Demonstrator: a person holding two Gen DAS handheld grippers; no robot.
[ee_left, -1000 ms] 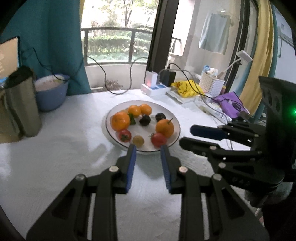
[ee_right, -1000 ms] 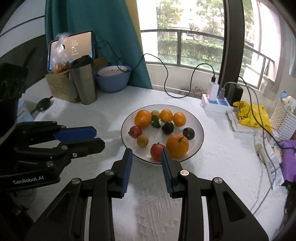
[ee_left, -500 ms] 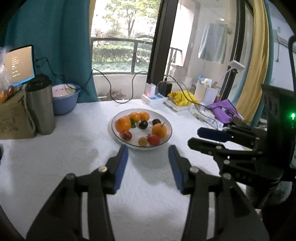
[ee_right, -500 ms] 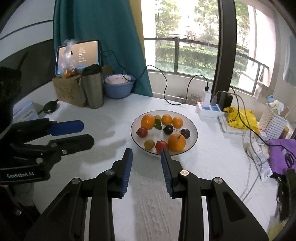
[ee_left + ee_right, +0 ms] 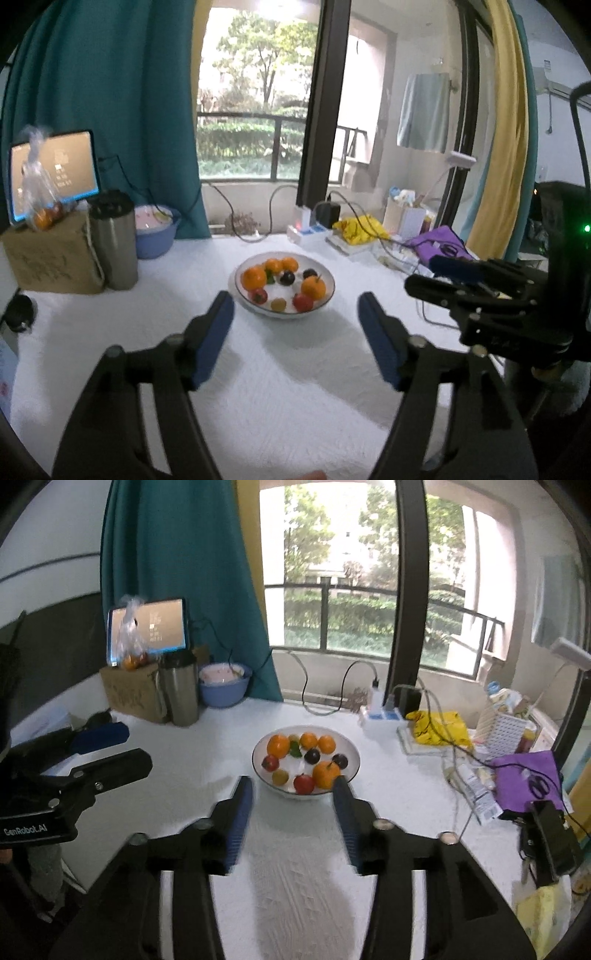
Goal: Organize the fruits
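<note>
A white plate (image 5: 328, 295) (image 5: 352, 751) stands mid-table and holds several fruits: oranges, red tomatoes, dark plums and a small yellow fruit. My left gripper (image 5: 295, 310) hovers back from the plate above the white cloth, its jaws opening wide with nothing between them. My right gripper (image 5: 293, 794) also hangs short of the plate, its jaws opening and empty. Each gripper shows at the other view's edge: the right gripper (image 5: 436, 277), the left gripper (image 5: 110, 749).
A cardboard box (image 5: 48, 258) with a bag of fruit, a steel tumbler (image 5: 112, 240), a blue bowl (image 5: 155, 236) and a tablet (image 5: 147, 629) stand at the back left. A power strip (image 5: 380, 714), cables, a yellow bag (image 5: 437, 725), a white basket (image 5: 506, 731) and a purple pouch (image 5: 524, 779) crowd the right.
Both grippers have pulled back and up from the plate, which now looks smaller and farther. Both pairs of jaws have spread from nearly shut to open.
</note>
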